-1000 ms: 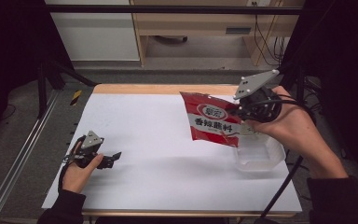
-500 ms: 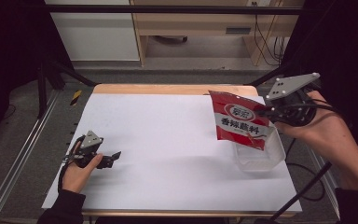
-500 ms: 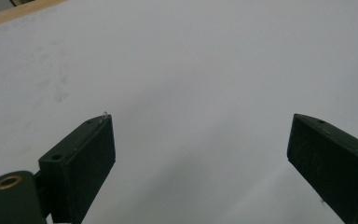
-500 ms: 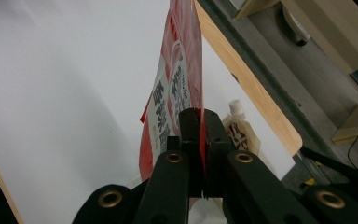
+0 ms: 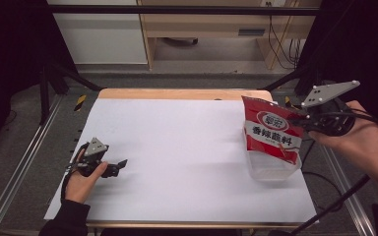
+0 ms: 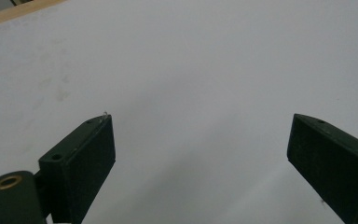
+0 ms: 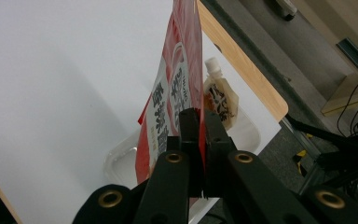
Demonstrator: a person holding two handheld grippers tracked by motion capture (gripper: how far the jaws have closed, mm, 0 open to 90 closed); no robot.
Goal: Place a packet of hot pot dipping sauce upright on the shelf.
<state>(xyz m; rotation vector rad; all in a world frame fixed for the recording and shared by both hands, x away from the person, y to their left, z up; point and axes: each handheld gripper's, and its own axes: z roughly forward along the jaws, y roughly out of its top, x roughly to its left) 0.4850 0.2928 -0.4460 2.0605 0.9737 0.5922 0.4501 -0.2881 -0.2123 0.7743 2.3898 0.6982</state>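
The red pouch [image 5: 271, 132], light, soft and slippery, hangs over the clear tray [image 5: 272, 170] at the right, so we keep the right gripper [image 7: 196, 122] clenched on its edge.

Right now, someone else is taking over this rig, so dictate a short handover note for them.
Right gripper: jaws shut on the edge of the red seasoning packet, held upright above the clear plastic container at the table's right side.
Left gripper: jaws open, nothing between them, resting on the white table at the left.
Done: packet picked up and brought over the container, which already holds a small spouted sauce pouch.
Left: probably lower the packet into the container and release.
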